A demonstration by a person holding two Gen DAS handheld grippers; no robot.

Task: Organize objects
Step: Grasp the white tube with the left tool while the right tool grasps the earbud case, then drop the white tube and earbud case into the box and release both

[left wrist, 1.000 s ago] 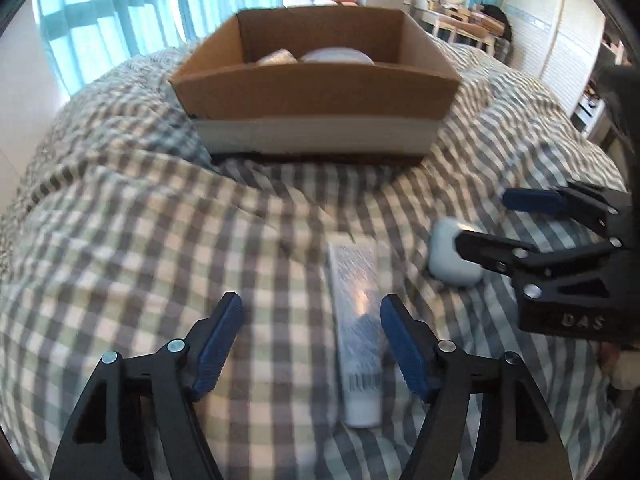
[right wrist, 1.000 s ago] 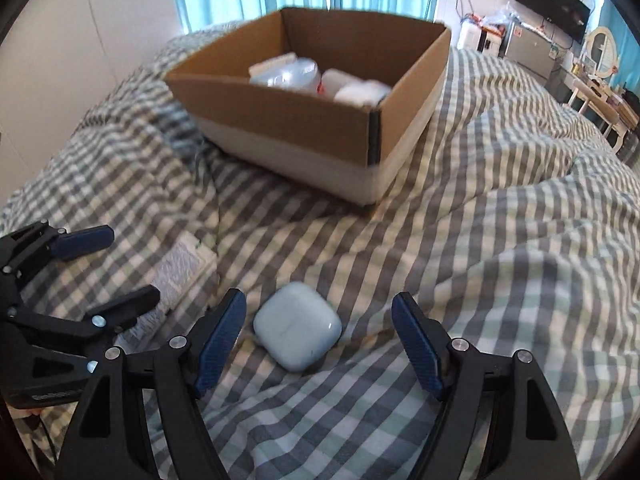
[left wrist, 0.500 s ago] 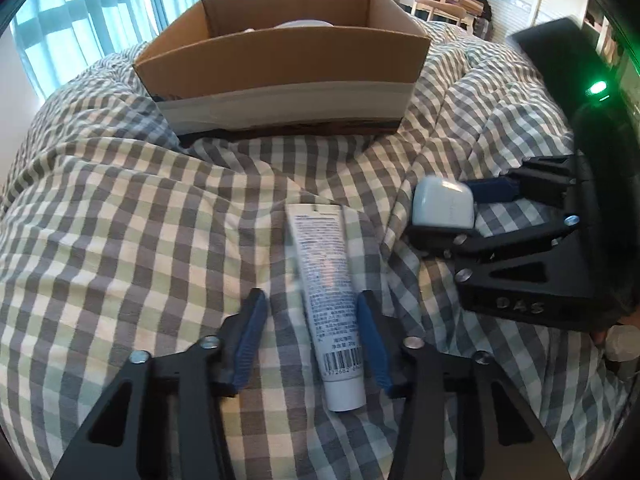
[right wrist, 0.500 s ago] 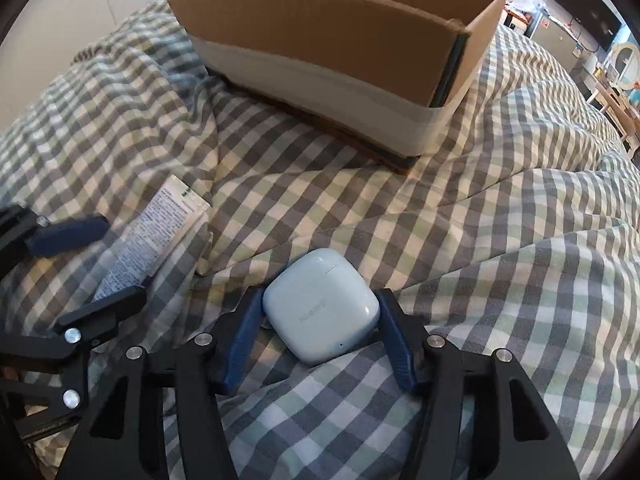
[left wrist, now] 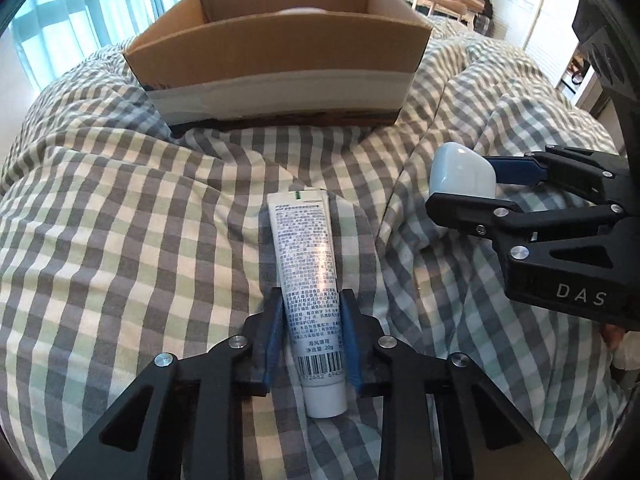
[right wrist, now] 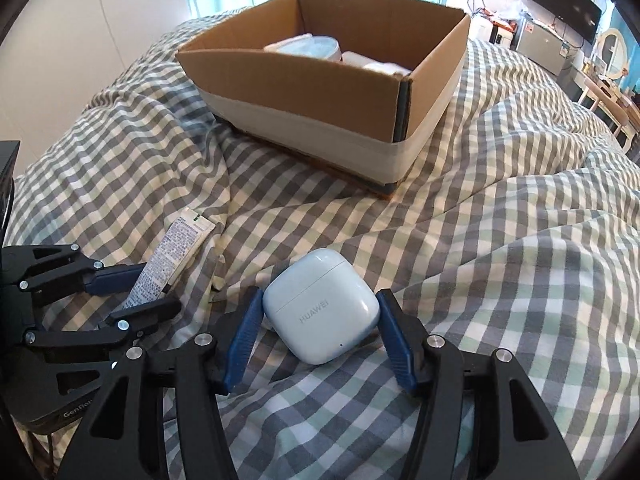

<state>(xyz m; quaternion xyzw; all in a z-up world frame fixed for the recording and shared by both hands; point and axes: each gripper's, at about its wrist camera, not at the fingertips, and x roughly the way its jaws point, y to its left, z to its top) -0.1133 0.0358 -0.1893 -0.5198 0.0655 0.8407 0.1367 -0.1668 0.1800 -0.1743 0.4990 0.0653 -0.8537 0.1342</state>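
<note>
My left gripper [left wrist: 312,336] is shut on a white printed tube [left wrist: 308,264], lifted a little off the checked bedspread, cap end toward me. The tube also shows in the right wrist view [right wrist: 168,264]. My right gripper [right wrist: 320,328] is shut on a pale blue earbud case [right wrist: 320,306] and holds it above the bed. The case also shows in the left wrist view [left wrist: 460,176], at right. An open cardboard box [left wrist: 280,60] sits ahead on the bed; it also shows in the right wrist view [right wrist: 312,80].
The box holds several white and pale items [right wrist: 316,46]. The checked bedspread [left wrist: 120,220] is rumpled, with folds around the box. Windows with teal curtains lie behind; furniture [right wrist: 560,36] stands at the far right.
Both grippers closed, the left on the tube and the right on the earbud case, and both lifted their objects off the bedspread. The box now appears a little farther below.
</note>
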